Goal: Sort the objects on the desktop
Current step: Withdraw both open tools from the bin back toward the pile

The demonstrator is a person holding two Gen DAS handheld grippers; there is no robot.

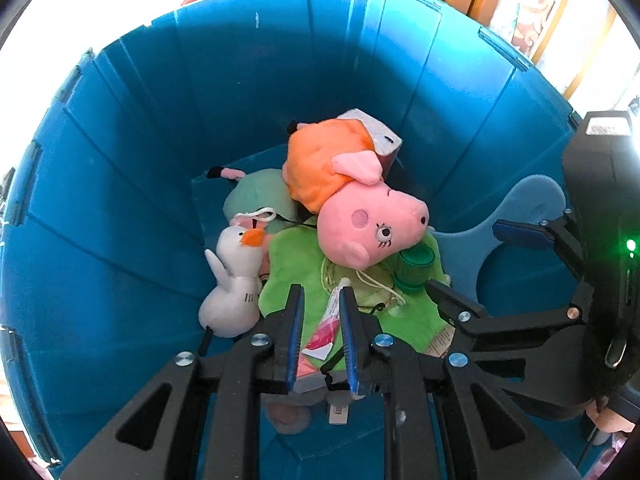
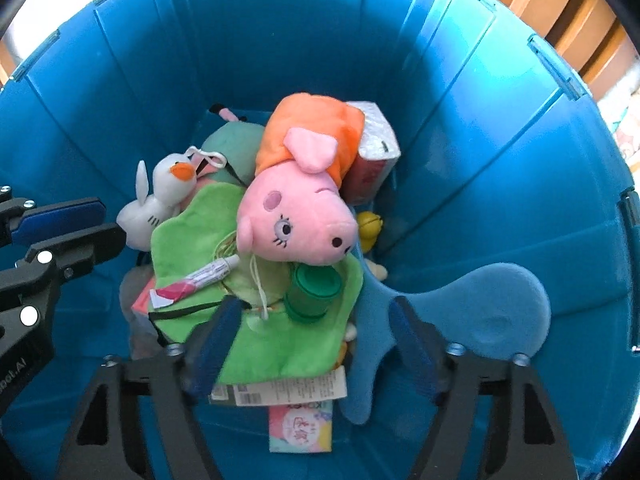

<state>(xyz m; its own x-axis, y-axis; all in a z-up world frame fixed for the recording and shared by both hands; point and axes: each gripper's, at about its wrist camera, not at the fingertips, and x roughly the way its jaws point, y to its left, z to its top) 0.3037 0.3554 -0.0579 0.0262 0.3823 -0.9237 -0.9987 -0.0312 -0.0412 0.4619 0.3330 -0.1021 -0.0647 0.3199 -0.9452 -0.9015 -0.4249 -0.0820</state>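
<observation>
Tube (image 2: 200,280) lies flat on green cloth (image 2: 192,232) (cap toward pig (image 2: 296,220)).

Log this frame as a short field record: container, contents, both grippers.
container: blue bin
top item: pink pig plush, orange dress
under it: green cloth, with tube and green cup lying on it
left side: white duck plush
right side: blue foam piece
left gripper: open, empty, above the tube
right gripper: open, empty
</observation>
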